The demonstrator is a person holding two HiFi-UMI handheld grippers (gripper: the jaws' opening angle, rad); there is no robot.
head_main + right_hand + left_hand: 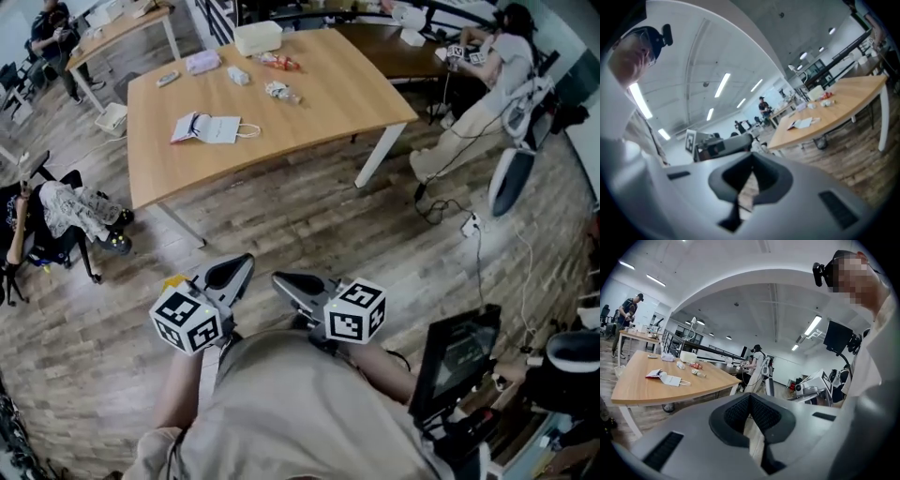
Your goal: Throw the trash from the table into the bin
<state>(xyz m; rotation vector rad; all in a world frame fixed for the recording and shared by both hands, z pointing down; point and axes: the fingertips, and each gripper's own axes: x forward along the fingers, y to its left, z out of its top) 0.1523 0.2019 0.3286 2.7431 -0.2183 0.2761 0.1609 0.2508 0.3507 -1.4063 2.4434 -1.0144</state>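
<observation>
The left tool (239, 264) and the right tool (286, 281) are held side by side over the wooden floor (309, 225), close in front of the person. Both are well apart from the bench (319, 117). The left tool's jaws are pressed together, and nothing is pinched between them. The right tool's jaws are pressed together too, and nothing is held.

The trash is seen lying on the bench. A white paper bag (211, 128) is laid flat near the front edge. A crumpled wrapper (279, 91) is seen further back, with a red wrapper (279, 62) and a small packet (238, 75) behind it. A white box (258, 37) is set at the far edge.
</observation>
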